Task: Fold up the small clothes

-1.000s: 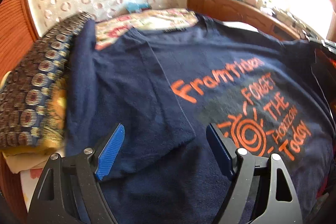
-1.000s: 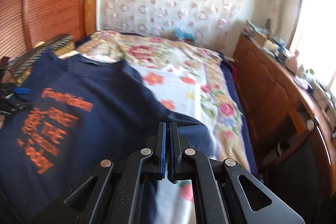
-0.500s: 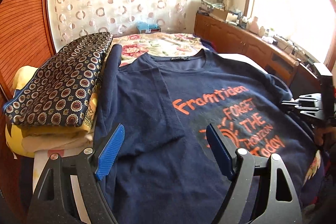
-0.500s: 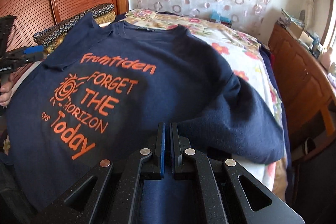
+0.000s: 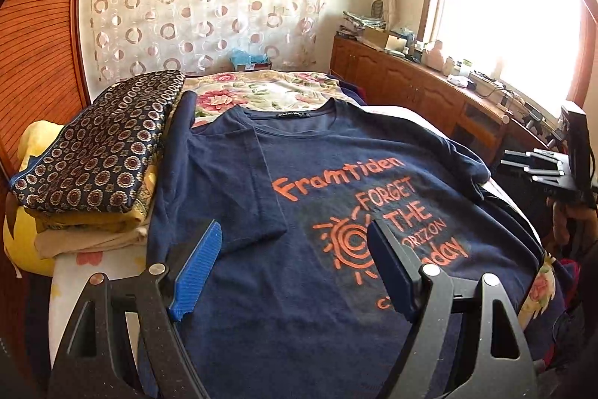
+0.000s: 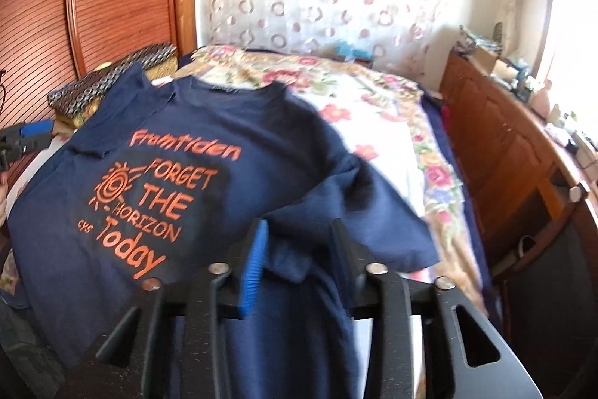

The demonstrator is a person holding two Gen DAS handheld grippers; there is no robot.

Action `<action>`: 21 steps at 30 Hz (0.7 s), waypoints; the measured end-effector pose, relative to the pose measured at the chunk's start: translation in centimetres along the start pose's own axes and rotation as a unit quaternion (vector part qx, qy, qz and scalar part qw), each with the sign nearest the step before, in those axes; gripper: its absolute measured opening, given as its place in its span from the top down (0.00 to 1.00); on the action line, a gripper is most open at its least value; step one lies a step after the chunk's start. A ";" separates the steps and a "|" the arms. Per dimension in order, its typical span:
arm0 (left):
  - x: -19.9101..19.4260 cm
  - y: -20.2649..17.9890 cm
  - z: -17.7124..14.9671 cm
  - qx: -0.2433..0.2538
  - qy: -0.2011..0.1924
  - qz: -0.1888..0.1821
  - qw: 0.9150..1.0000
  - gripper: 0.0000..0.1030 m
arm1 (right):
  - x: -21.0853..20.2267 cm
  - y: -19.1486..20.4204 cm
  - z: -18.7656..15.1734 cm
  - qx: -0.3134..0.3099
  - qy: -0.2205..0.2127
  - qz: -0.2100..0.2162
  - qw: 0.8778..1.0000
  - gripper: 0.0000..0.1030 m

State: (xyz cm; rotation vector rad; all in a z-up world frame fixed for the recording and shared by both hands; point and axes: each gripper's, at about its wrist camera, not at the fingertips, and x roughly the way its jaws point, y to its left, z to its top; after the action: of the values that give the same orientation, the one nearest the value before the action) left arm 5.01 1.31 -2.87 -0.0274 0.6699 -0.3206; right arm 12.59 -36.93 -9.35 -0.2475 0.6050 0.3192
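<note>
The shirt (image 5: 299,212) lies spread across the bed (image 6: 373,107), filling mid-frame. Left hand-held gripper (image 5: 295,264), bottom centre, gapes wide and empty. Right hand-held gripper (image 6: 299,257) stands parted over the sleeve, holding nothing.

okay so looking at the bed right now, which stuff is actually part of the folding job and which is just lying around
Part of the job: navy T-shirt; left hand-held gripper; right hand-held gripper.

Just lying about: patterned folded stack; floral bedspread; clutter on the wooden cabinet.
</note>
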 end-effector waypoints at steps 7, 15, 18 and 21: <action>-0.2 -1.2 -0.1 0.010 -0.005 -0.008 1.000 0.21 | 2.3 -2.4 -1.0 0.040 0.019 -0.044 0.998 0.57; 0.4 -1.8 -0.6 0.017 0.008 -0.014 1.000 0.21 | 6.8 -5.2 -1.5 0.101 0.066 -0.035 0.992 0.57; 0.5 -1.9 -0.7 0.018 0.010 -0.015 1.000 0.21 | 7.5 -5.3 -1.5 0.109 0.082 -0.035 0.990 0.57; 0.4 -1.9 -0.7 0.017 0.009 -0.015 1.000 0.21 | 7.0 -5.3 -1.3 0.100 0.082 -0.038 0.991 0.57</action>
State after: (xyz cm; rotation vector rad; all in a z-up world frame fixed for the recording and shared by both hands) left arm 4.32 -0.59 -3.47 -0.0011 0.6827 -0.3611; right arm 19.33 -40.67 -13.81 -0.1034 0.7832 0.1631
